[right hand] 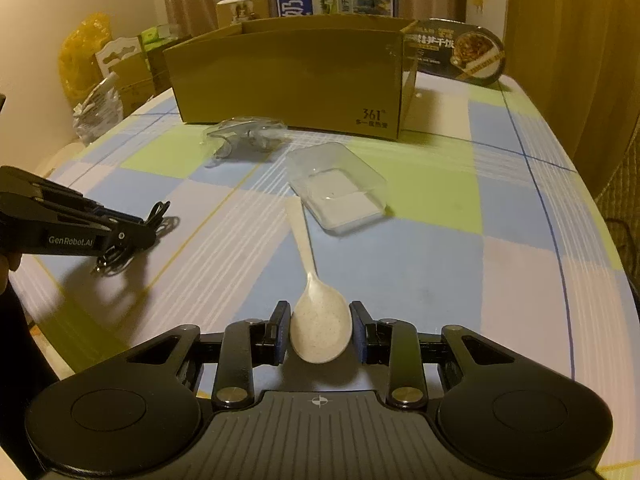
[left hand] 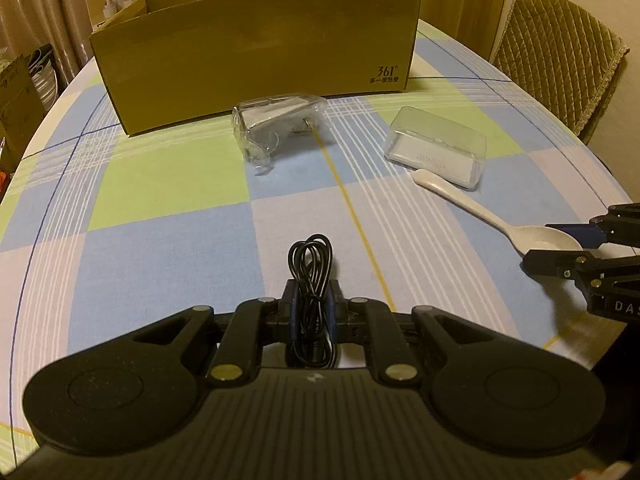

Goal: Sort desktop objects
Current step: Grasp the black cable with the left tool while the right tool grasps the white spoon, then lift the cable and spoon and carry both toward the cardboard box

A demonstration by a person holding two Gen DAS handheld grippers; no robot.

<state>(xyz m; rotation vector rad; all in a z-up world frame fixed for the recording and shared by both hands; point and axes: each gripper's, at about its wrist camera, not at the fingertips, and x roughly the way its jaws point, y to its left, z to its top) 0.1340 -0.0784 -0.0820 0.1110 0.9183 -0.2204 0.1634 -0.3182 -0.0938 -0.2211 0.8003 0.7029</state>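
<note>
A: Two pickups at once, it seems. The left gripper has its blue pads pressed in on the coiled black cable, low over the checked blue, green and white tablecloth.

B: And the right gripper?

A: Its jaws stand apart on either side of the bowl of the speckled cream plastic spoon, which lies flat, handle pointing at the clear lidded plastic box with a white base. There is a sliver of gap on each side, so I judge it not yet gripped.

B: Next move?

A: Probably squeeze onto the bowl, then carry both loads to the open brown cardboard box at the far side. The bowl's rounded edge could slip between the pads.

B: Anything unclear?

A: The carton's inside is hidden by its front wall. The crumpled clear plastic packet before it holds something pale I cannot identify. Whether the cable has left the cloth, I cannot tell.
</note>
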